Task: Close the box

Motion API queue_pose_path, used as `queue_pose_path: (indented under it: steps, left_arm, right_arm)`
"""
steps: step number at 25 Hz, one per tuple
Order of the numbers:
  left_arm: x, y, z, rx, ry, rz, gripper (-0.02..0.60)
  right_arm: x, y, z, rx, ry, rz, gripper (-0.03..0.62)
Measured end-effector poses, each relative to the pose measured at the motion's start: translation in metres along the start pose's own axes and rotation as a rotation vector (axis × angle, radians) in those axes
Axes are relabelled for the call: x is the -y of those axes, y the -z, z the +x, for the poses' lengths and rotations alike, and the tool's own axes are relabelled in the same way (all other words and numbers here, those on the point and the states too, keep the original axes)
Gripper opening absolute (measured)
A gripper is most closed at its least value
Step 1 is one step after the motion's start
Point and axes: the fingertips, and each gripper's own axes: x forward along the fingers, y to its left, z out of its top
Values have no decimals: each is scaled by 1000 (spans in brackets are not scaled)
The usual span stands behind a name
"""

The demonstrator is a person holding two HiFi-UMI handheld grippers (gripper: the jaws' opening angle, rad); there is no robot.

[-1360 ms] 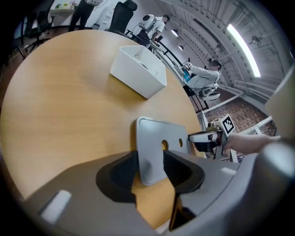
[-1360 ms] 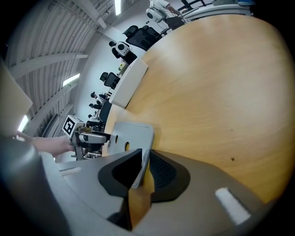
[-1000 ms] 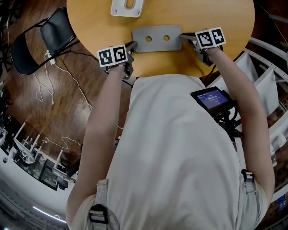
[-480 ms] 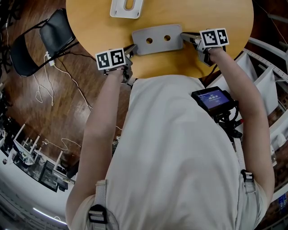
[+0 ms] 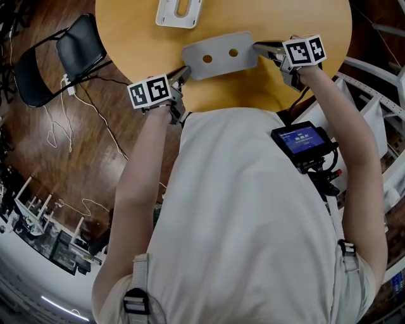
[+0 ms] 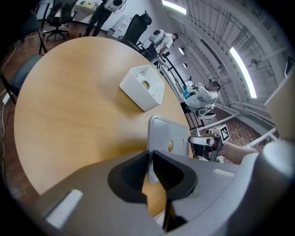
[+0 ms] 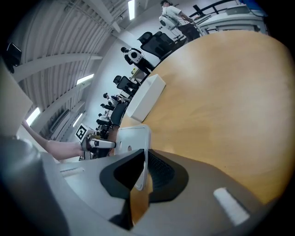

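The left gripper (image 5: 183, 71) is nearest, drawn slightly back toward the person since a second ago, its jaws clamped on the grey lid's (image 5: 220, 56) left edge; the right gripper (image 5: 258, 45), now pushed farther out, pinches the opposite edge; the lid, square-on before, now slants above the table (image 5: 304, 19); beyond it the white box (image 5: 179, 11) sits unmoved.

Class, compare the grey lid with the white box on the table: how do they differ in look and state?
The lid is grey, thin and flat with two round holes; the box is white and deeper. The lid is clamped at its ends by the left gripper and right gripper; the box sits untouched on the table. Both are rectangular.
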Motion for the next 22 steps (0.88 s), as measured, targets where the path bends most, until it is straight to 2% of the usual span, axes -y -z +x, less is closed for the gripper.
queue_pose_path:
  steps: [11,17,20,22]
  left_arm:
    - [40,-30,-17,226,93,-174,32]
    - [34,-27,-10,323,115,-247,32]
    - [41,-36,-26,426,152,-246,32]
    - [62,-33,-36,476,185,-248,32]
  right_arm:
    - [-42,-103,-18,-63,-32,-243,23]
    - [-45,-125,-3,-130,-34,-355,23]
    - [-83,-152,1,-150,-23,-481,22]
    - [-112,-161,-13,-151,-22,-550,22]
